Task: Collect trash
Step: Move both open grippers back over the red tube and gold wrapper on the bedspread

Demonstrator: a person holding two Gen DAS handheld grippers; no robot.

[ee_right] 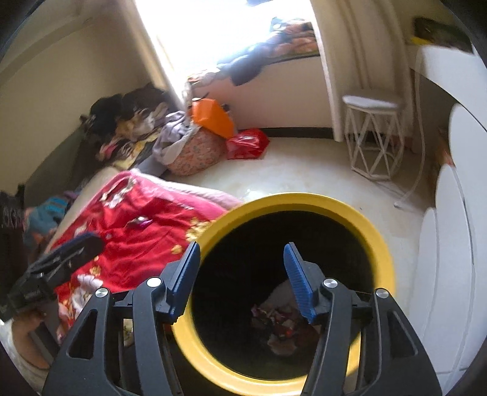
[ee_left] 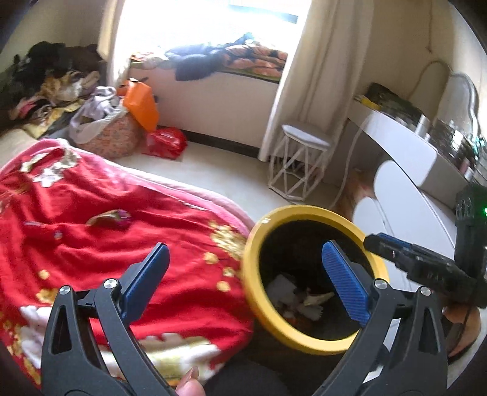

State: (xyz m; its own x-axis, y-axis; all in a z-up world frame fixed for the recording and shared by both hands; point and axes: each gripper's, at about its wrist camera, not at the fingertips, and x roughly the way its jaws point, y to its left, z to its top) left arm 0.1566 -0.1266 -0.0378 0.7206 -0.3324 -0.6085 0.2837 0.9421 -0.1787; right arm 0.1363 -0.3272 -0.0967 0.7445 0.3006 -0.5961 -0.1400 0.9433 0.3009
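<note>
One bin (ee_right: 292, 202); two grippers (ee_left: 245, 274); one stool (ee_left: 299, 161).

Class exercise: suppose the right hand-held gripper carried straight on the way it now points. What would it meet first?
Most likely the trash at the bottom of the yellow-rimmed bin. The right hand-held gripper, open and empty, points down into the bin's dark mouth, and nothing shows between its fingers and the litter. Depth is hard to judge.

A lived-in bedroom at home: red floral blanket (ee_left: 115, 243) on the bed, heaped clothes (ee_left: 51, 79), curtained window (ee_left: 213, 21), white stool (ee_left: 299, 161).
</note>
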